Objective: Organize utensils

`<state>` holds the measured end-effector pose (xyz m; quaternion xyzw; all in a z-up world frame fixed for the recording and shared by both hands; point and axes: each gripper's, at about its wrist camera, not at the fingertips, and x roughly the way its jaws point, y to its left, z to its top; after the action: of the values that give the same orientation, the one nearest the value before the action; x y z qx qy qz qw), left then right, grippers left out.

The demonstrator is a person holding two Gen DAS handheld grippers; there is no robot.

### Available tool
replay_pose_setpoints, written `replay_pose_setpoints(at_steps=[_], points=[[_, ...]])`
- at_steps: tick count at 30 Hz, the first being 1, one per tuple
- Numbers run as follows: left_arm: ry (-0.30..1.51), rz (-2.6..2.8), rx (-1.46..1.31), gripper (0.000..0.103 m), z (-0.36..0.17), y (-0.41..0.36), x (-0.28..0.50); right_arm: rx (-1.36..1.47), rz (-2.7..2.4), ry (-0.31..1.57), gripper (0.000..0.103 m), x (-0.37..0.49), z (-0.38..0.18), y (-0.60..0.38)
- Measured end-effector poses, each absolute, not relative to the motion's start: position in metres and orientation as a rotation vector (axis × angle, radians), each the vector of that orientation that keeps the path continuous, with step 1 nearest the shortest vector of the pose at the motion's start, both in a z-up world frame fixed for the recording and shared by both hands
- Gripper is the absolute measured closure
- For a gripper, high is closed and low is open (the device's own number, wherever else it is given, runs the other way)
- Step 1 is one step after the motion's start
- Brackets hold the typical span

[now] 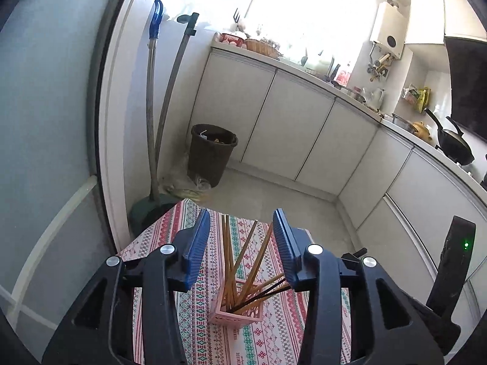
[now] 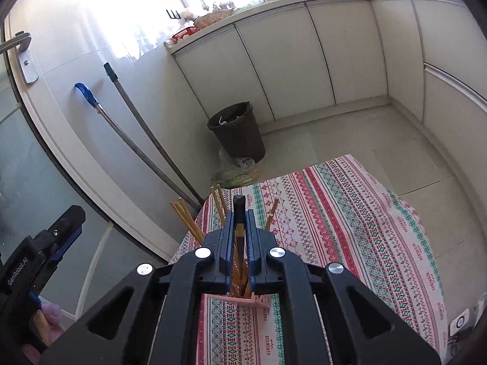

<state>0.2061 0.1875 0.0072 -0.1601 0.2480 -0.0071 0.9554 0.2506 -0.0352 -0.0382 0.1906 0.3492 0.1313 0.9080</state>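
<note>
A pink slotted holder stands on the patterned tablecloth with several wooden chopsticks fanned out of it. My left gripper hangs just above and is open; its blue pads flank the chopstick tops without pressing on them. In the right wrist view my right gripper is shut on a dark chopstick with a yellow band, held upright over the holder. More chopsticks lean out to the left there. The left gripper shows at that view's left edge.
The small table's cloth ends at edges near the holder, with floor beyond. A brown waste bin and a plastic bag sit on the floor by the wall. Two mop handles lean beside them. White cabinets run along the back.
</note>
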Motion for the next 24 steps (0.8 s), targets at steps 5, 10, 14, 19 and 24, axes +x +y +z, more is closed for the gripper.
replay_pose_setpoints(at_steps=[5, 10, 14, 19, 24], points=[[0.52, -0.028, -0.317, 0.062, 0.002, 0.185, 0.21, 0.405, 0.3, 0.779, 0.082, 0.264, -0.054, -0.019], [0.522, -0.019, -0.233, 0.059, -0.002, 0.169, 0.208, 0.31, 0.211, 0.742, 0.081, 0.252, -0.045, -0.024], [0.534, -0.026, -0.213, 0.032, -0.008, 0.154, 0.202, 0.259, 0.131, 0.706, 0.067, 0.232, -0.038, -0.044], [0.479, -0.007, -0.125, 0.013, -0.008, 0.124, 0.186, 0.185, 0.047, 0.671, 0.051, 0.202, -0.03, -0.068], [0.434, 0.004, -0.067, 0.007, -0.005, 0.098, 0.17, 0.166, -0.084, 0.622, 0.027, 0.168, -0.024, -0.102]])
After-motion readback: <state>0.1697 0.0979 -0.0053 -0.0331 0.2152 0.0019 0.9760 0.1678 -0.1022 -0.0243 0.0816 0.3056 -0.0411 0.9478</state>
